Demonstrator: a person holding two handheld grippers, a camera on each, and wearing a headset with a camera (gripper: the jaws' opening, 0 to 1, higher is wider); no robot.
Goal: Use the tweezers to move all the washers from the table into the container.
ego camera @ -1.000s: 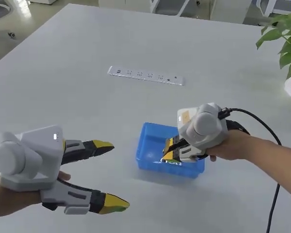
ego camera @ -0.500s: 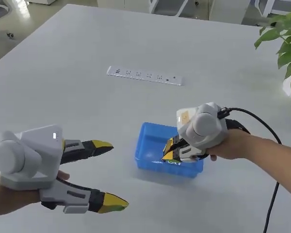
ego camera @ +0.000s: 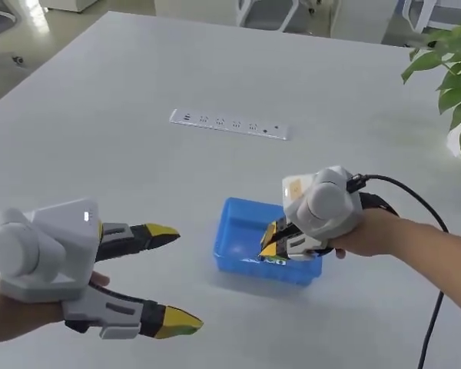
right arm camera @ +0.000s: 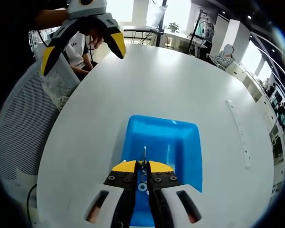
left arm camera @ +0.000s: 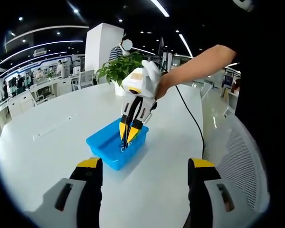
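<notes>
Here, the white table point(ego camera: 100, 84) carries everything; a power strip point(ego camera: 229, 124) lies well beyond the container point(ego camera: 238, 231), a blue open tray; the left gripper point(ego camera: 173, 277) hovers to the left of the container, jaws spread wide and empty; the right gripper point(ego camera: 270, 240) hangs over the container, jaws pressed together on the tweezers point(right arm camera: 144, 154), whose tips point down inside it; small washers point(right arm camera: 142, 186) lie on the container's floor; whether the tips pinch one, I cannot tell.
</notes>
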